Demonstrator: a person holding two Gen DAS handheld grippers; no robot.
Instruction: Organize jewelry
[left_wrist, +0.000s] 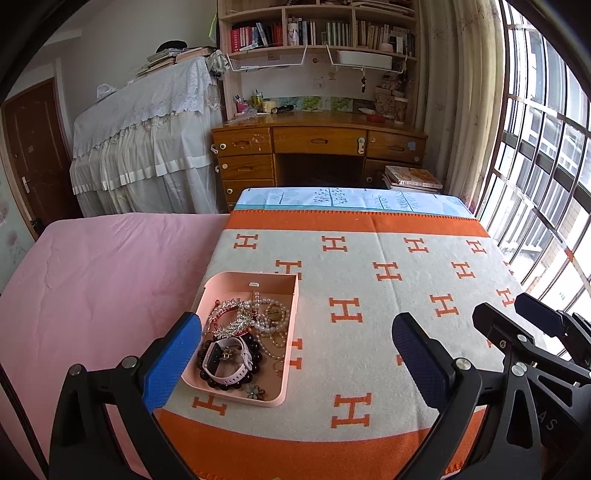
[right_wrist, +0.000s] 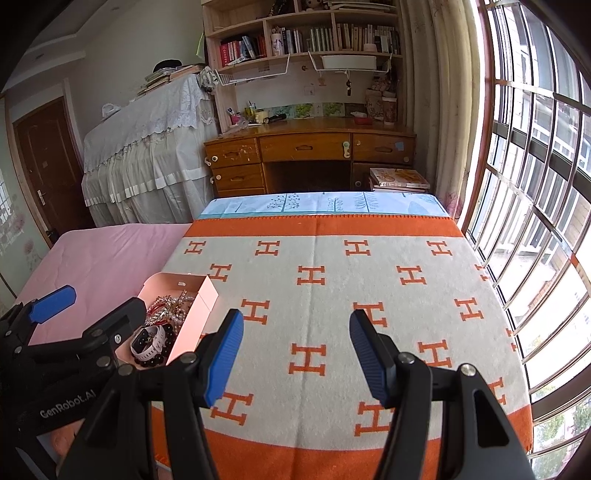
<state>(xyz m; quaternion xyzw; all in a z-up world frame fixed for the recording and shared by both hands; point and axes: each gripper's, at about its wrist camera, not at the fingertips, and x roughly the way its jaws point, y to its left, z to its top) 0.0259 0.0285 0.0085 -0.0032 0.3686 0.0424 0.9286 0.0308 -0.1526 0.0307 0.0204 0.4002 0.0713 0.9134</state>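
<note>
left gripper: blue pads spread wide, holding nothing; lower centre | right gripper: spread, holding nothing | shallow pink plastic tray: lower left on orange-and-grey H-patterned blanket; holds white-strapped watch, pearl necklace, dark bead bracelet

Ahead of the right gripper, the blanket lies bare. The pink tray, heaped with jewelry, sits low between the left gripper fingers, nearer its left one, walls upright.
</note>
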